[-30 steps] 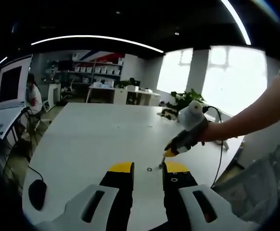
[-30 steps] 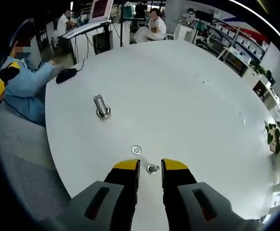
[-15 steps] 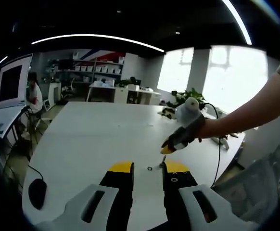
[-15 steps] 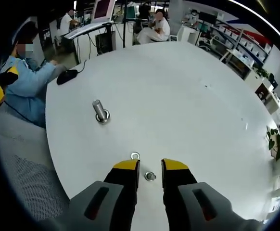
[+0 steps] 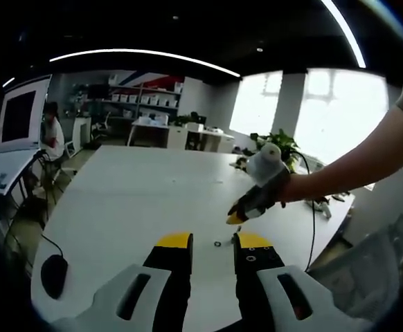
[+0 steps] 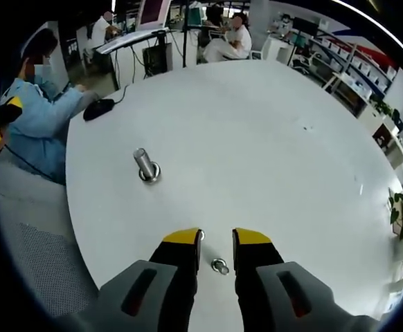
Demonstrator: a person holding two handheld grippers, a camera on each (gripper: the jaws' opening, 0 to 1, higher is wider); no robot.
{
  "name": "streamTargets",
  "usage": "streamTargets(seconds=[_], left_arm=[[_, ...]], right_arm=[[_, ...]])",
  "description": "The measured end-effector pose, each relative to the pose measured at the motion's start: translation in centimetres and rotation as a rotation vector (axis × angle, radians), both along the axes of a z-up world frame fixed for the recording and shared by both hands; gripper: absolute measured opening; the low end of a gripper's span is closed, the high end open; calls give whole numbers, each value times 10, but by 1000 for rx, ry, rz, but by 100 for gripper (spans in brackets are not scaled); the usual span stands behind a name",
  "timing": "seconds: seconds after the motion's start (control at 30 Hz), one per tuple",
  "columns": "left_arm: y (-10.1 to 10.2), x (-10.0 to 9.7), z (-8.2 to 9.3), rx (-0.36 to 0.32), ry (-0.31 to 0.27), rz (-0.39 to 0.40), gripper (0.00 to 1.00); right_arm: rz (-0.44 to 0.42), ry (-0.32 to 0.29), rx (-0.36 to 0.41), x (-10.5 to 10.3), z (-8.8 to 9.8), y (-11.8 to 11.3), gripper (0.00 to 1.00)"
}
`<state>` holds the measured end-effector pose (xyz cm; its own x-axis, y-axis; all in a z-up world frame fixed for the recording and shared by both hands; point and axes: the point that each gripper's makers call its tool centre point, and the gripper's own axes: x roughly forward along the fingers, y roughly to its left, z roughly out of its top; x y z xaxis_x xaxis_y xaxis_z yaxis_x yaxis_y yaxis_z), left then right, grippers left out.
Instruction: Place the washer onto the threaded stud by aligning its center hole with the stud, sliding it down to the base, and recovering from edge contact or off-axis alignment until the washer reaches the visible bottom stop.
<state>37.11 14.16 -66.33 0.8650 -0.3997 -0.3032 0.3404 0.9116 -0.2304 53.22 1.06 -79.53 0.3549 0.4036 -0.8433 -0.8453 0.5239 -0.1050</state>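
Right gripper view: we see the washer [image 6: 219, 265] between our parted right gripper [image 6: 216, 246] tips; the stud [image 6: 146, 167] stands near the table [image 6: 271, 138] edge. Left gripper [image 5: 213, 250] gapes, holding nothing.

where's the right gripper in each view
Left gripper view: the right gripper comes in from the right, right of centre, yellow tips above the table.
Right gripper view: its own jaws rise from bottom centre.
Shared landmark: the black mouse, lower left and upper left.

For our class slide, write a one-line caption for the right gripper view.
Open hand-held gripper straddles a small silver washer on the round white table, short of the upright metal stud.
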Motion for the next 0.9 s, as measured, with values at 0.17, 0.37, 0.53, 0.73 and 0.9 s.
streamTargets(seconds=[0.17,0.37,0.53,0.73,0.9], left_arm=[[1,0,1,-2,-4,5,21],[-2,-2,3,26,-20,-3,21],[-1,-2,2,35,-20,-4,21],[1,-1,3,32,-21,7,21],[2,-1,3,30,-24,11,21]], right_arm=[[16,2,-18,2,-4,0,20],[-6,23,-3,3,-7,2,21],[5,26,-23,1,-11,0,21],[26,23,-40,0,-14,-3,21],[33,20,-45,1,-15,-4,21]])
